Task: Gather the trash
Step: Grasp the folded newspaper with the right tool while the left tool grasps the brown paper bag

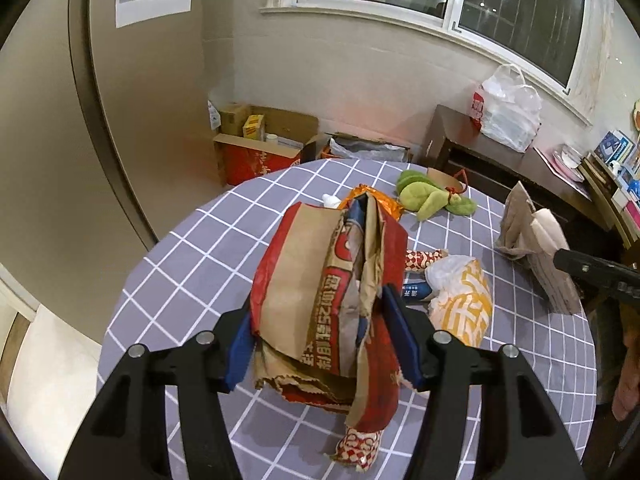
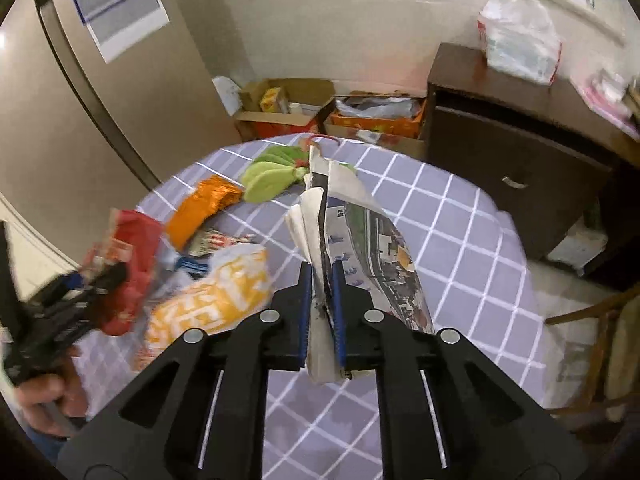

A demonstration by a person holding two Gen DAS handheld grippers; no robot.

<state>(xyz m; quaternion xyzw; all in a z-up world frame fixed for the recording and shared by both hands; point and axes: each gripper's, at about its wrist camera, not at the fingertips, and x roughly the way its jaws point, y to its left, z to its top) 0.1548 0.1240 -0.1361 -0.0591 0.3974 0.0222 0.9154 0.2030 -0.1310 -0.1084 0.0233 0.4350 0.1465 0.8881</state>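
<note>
My left gripper (image 1: pixel 318 320) is shut on a crumpled red and brown paper bag (image 1: pixel 320 292), held above the round table with the grey checked cloth (image 1: pixel 192 248). My right gripper (image 2: pixel 322 292) is shut on a folded newspaper (image 2: pixel 360 232) that sticks up between its blue pads. In the right wrist view the left gripper (image 2: pixel 86 280) shows blurred at the left with the red bag (image 2: pixel 134 264). A yellow and white plastic bag (image 1: pixel 460 300) lies on the table, with an orange foil wrapper (image 2: pixel 200 208) and a small blue wrapper (image 2: pixel 192 266) beside it.
A green plush toy (image 1: pixel 432 198) lies at the table's far side. Cardboard boxes (image 1: pixel 260 148) stand on the floor behind. A dark cabinet (image 2: pixel 500 152) with a white plastic bag (image 2: pixel 520 36) stands at the right. A wooden chair (image 2: pixel 600 340) is near the table's right edge.
</note>
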